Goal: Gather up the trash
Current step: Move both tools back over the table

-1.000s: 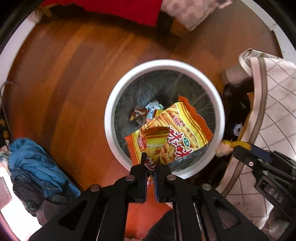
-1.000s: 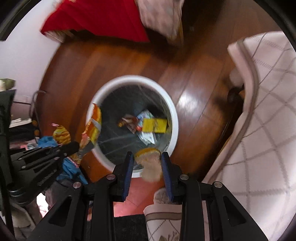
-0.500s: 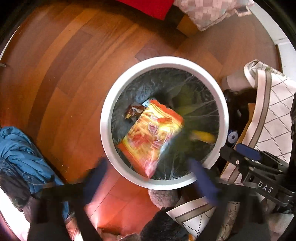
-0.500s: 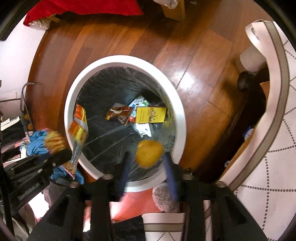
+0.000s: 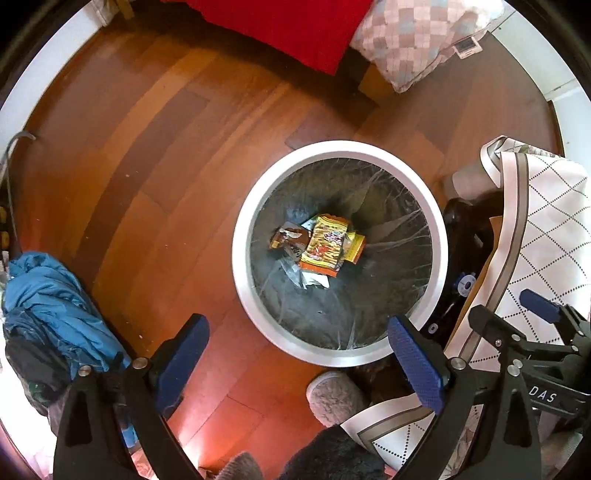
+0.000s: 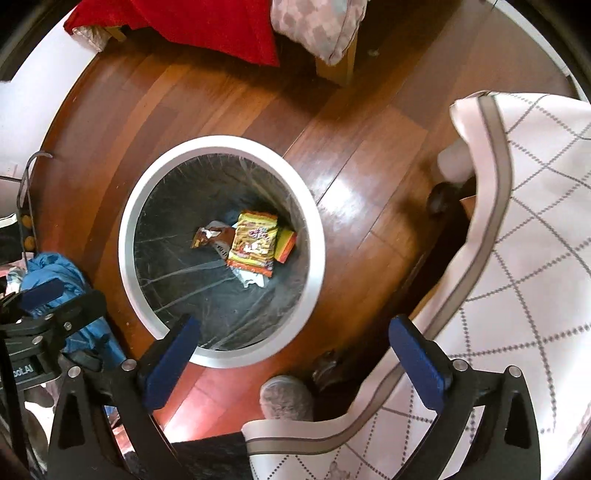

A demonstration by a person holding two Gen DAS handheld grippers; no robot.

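A round white bin (image 5: pixel 243 221) with a dark liner stands on the wooden floor, straight below both grippers. At its bottom lie an orange-yellow snack bag (image 5: pixel 325 245), a brown wrapper (image 5: pixel 286 238) and a yellow box (image 5: pixel 356 245). My left gripper (image 5: pixel 295 328) hangs open above the bin's near rim, with nothing between its fingers. In the right wrist view, the same bin (image 6: pixel 125 236) holds the snack bag (image 6: pixel 255 240). My right gripper (image 6: pixel 294 326) has its jaws opening wide, and they are empty. The round brownish item is not visible.
A blue jacket (image 5: pixel 44 302) lies heaped on the floor at the left. A white quilted cloth with a grey border (image 5: pixel 535 229) hangs at the right. A grey slipper (image 5: pixel 332 395) rests near the bin. A red blanket (image 5: pixel 288 26) and a checked pillow (image 5: pixel 413 40) lie at the far side.
My left gripper opened and let go of the snack bag, which fell into the bin. My right gripper opened and dropped the round brownish item over the bin.
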